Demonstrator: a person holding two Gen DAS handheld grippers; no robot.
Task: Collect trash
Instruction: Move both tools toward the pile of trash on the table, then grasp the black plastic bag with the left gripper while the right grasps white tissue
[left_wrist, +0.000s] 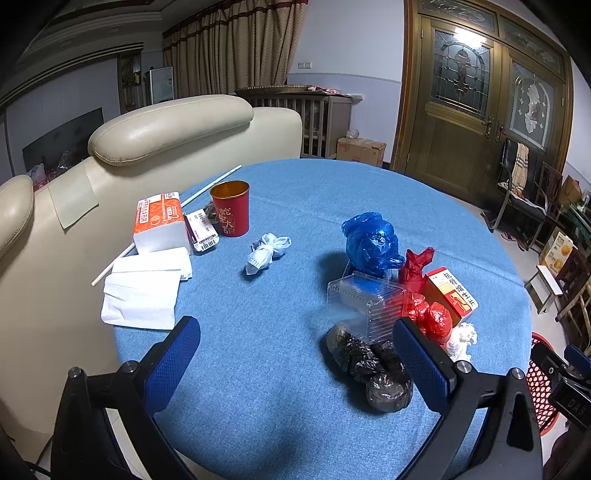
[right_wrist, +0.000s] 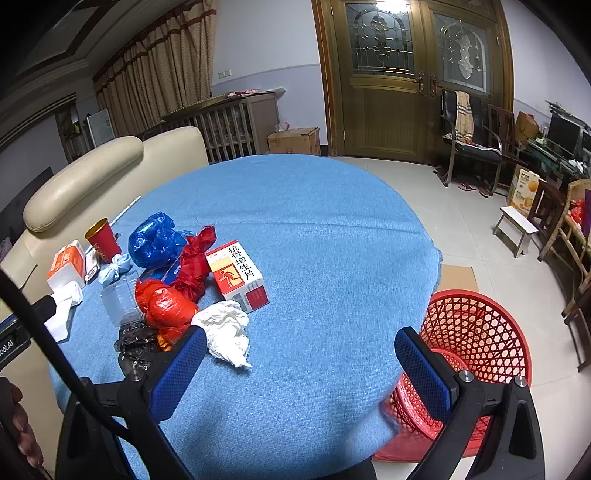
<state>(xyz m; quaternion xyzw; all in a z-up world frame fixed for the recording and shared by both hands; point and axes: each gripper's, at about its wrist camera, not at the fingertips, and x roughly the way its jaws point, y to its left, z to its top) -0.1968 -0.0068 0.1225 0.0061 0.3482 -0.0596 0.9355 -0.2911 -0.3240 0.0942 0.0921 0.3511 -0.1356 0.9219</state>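
Observation:
Trash lies on a round table with a blue cloth (left_wrist: 295, 206): a blue plastic bag (left_wrist: 371, 240), red plastic bags (left_wrist: 428, 310), black plastic bags (left_wrist: 373, 365), a clear plastic box (left_wrist: 364, 304), an orange-and-white medicine box (right_wrist: 238, 275), a crumpled white tissue (right_wrist: 227, 332) and a knotted white wad (left_wrist: 266, 253). My left gripper (left_wrist: 295, 362) is open and empty above the near table edge, left of the pile. My right gripper (right_wrist: 299, 373) is open and empty over the cloth; the tissue lies by its left finger. A red mesh basket (right_wrist: 476, 332) stands on the floor at the right.
A red paper cup (left_wrist: 231, 206), a tissue pack (left_wrist: 159, 221), loose white napkins (left_wrist: 144, 291) and a white stick (left_wrist: 166, 218) lie at the table's left. A cream sofa (left_wrist: 147, 140) stands behind the table. Chairs, a stool (right_wrist: 517, 225) and boxes stand at the right.

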